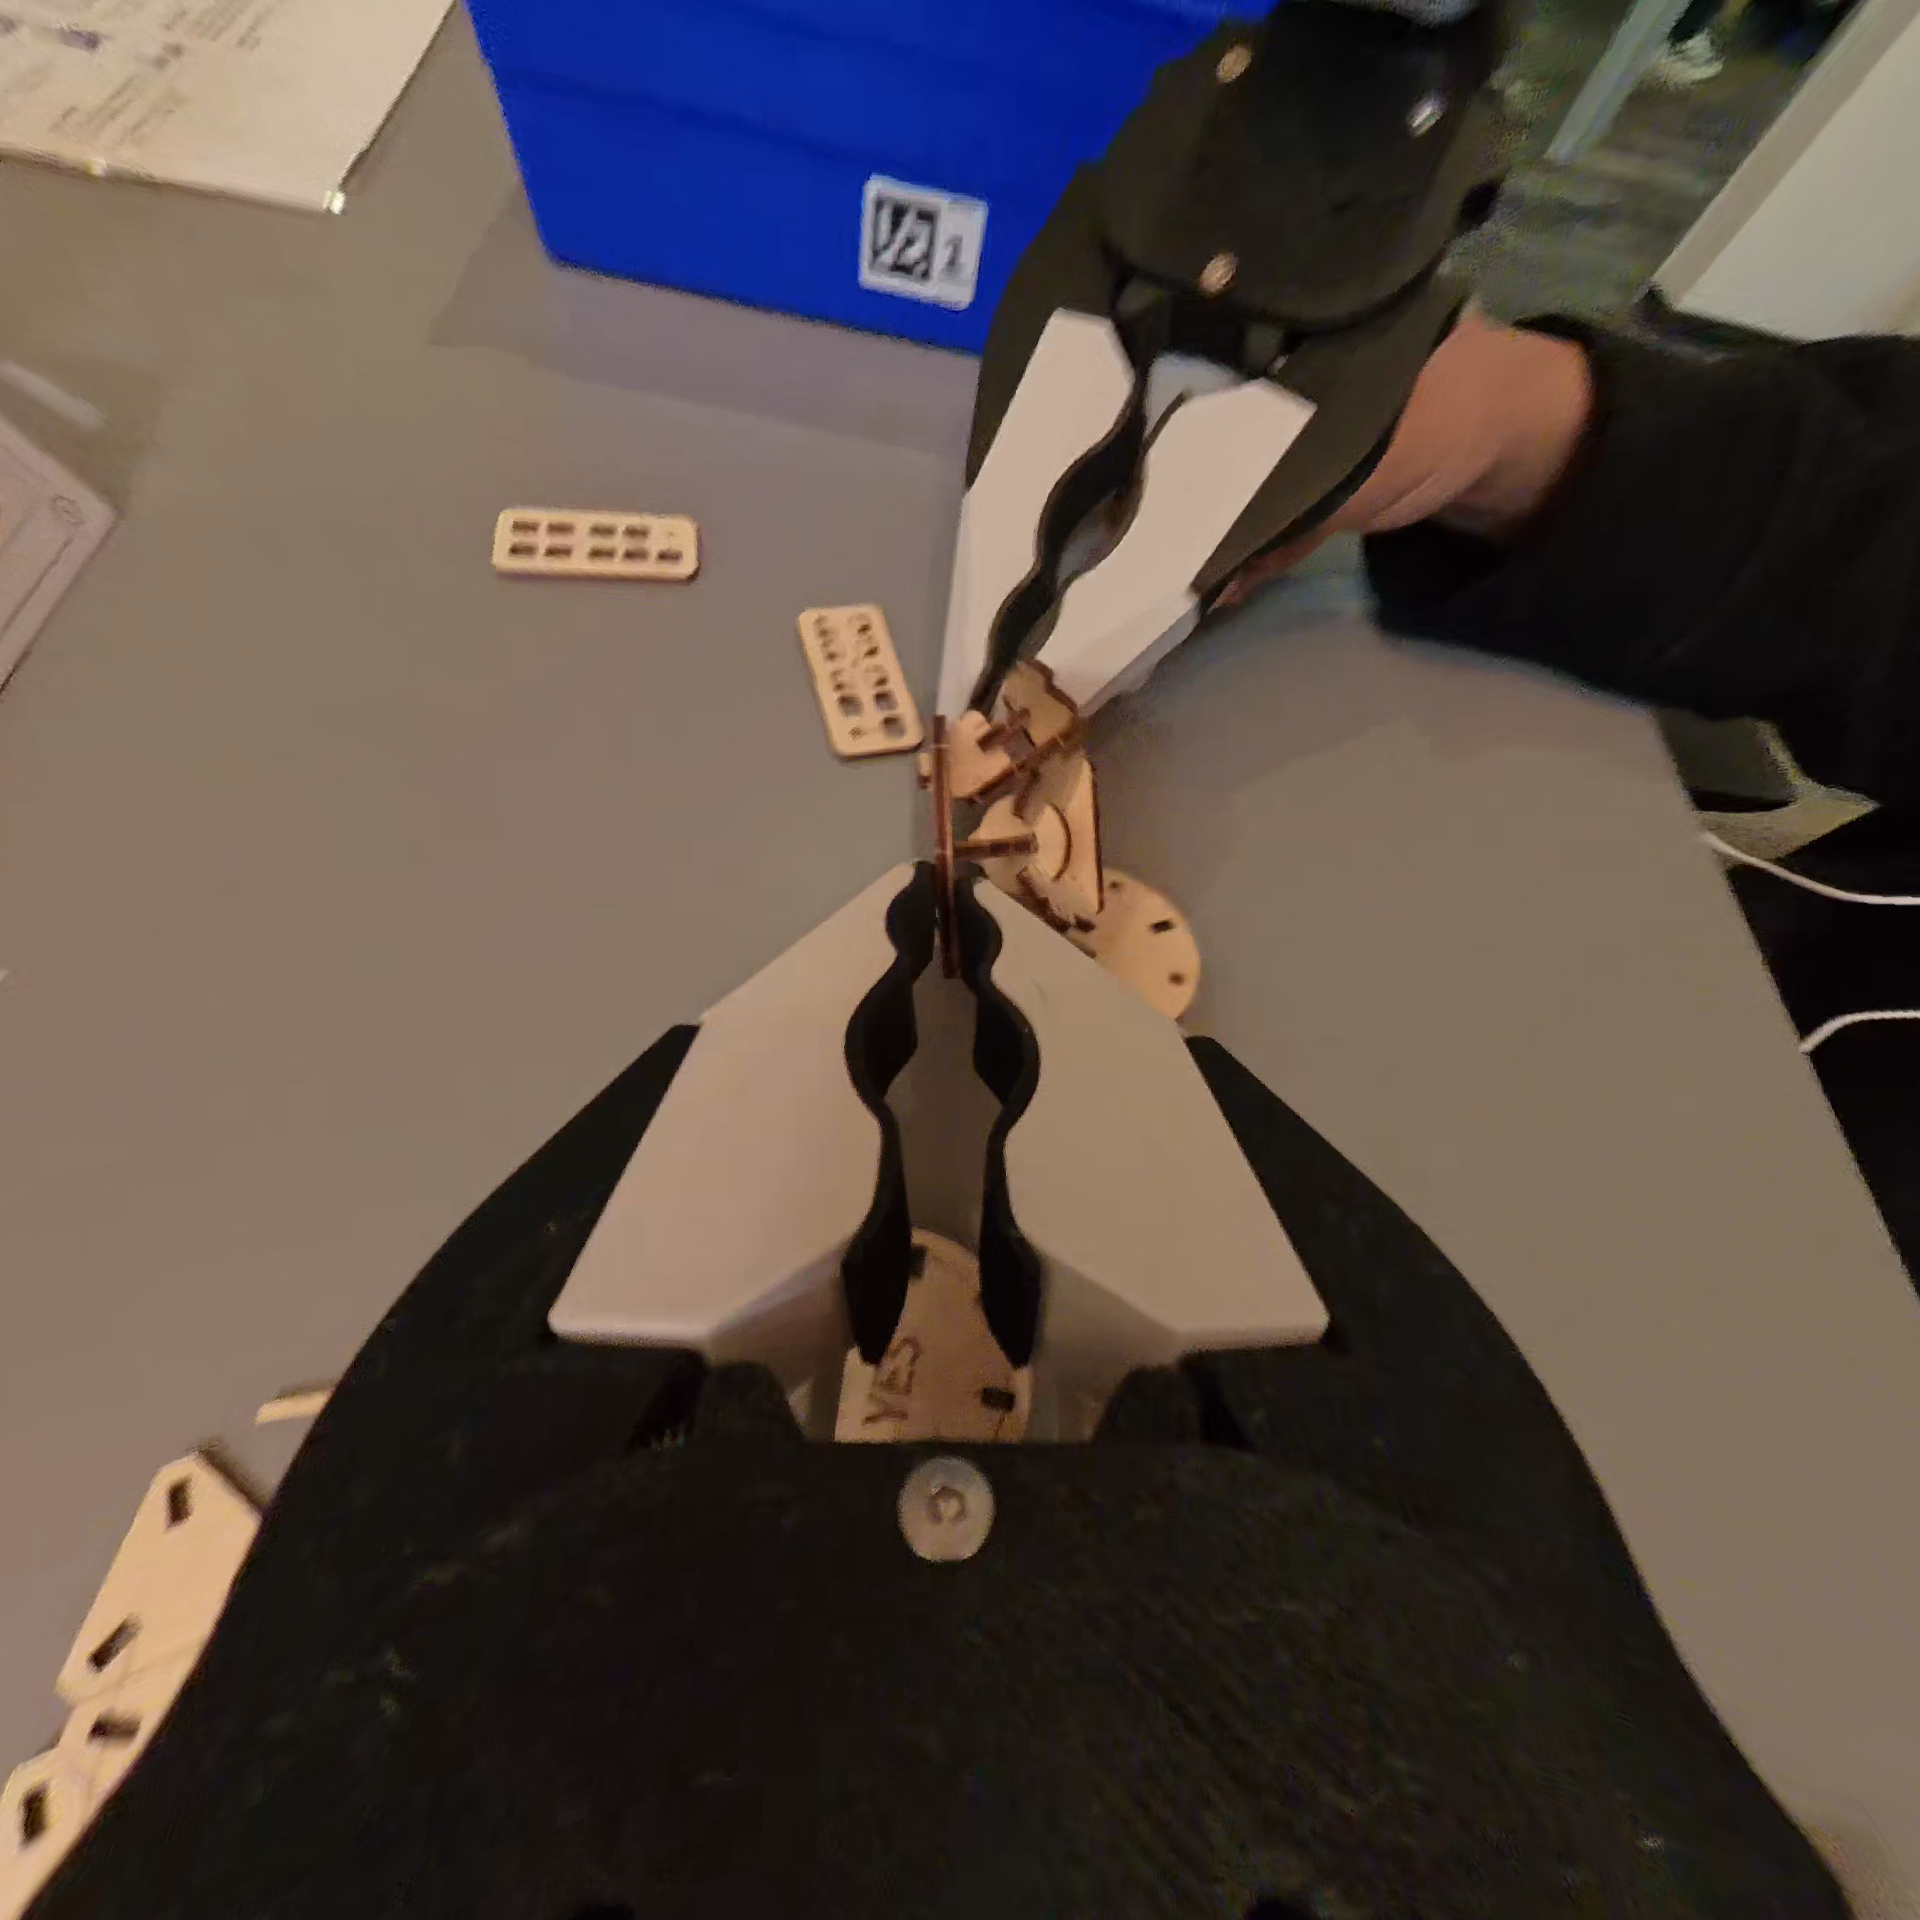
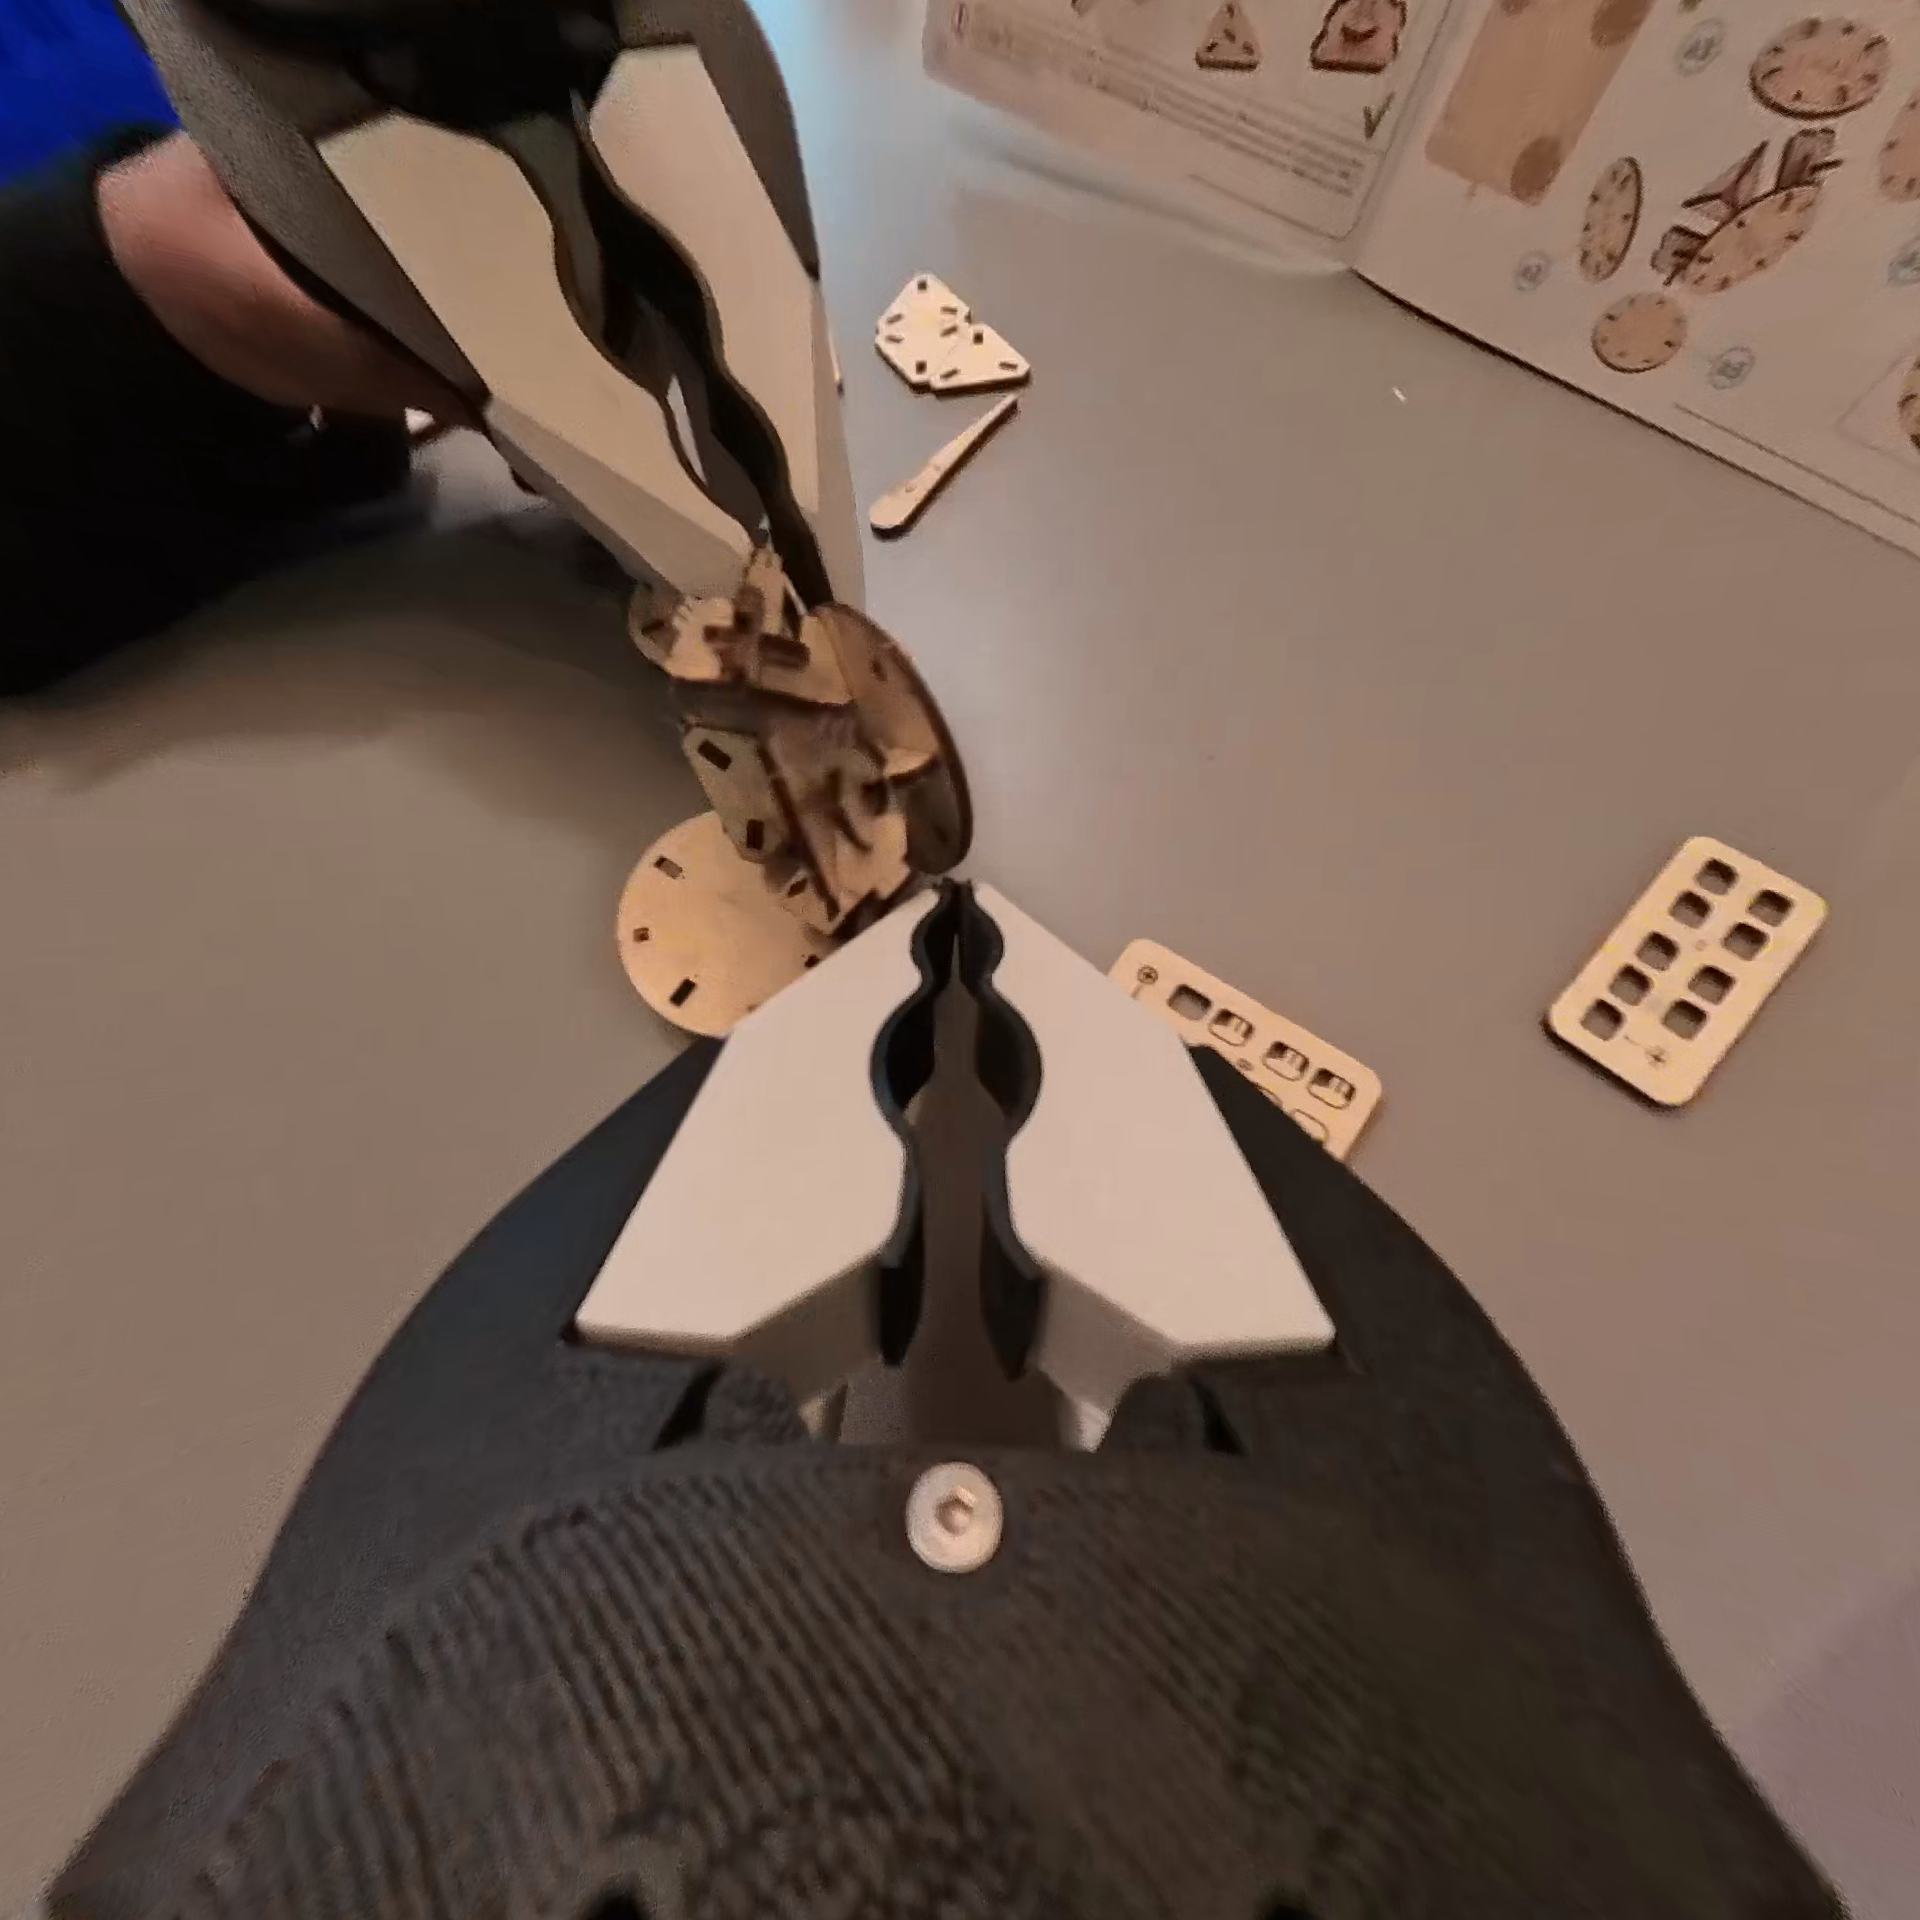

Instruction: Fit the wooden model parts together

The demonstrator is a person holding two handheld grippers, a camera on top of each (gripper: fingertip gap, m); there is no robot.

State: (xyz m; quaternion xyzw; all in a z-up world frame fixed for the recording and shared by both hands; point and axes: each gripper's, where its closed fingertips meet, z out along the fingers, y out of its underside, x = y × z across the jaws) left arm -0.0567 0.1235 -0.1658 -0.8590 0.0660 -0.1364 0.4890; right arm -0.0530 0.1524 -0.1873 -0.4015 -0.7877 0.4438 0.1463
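The half-built wooden model hangs between both grippers, just over a round slotted disc lying on the grey table. My left gripper is shut on the model's thin round plate, seen edge-on between the pads. In the right wrist view the left gripper pinches the model at its upper end. My right gripper is shut, its tips against the plate's lower rim, and I see nothing between the pads. In the left wrist view it reaches the model's far end.
Two perforated wooden sheets lie at the right. Small plates and a wooden stick lie beyond. An instruction sheet and a blue bin stand at the back. Loose plates lie near left. The gap from one gripper's tips to the other's is roughly 4 centimetres. From either gripper's tips it is about 6 centimetres to the round slotted disc. It is also in sight in the right wrist view.
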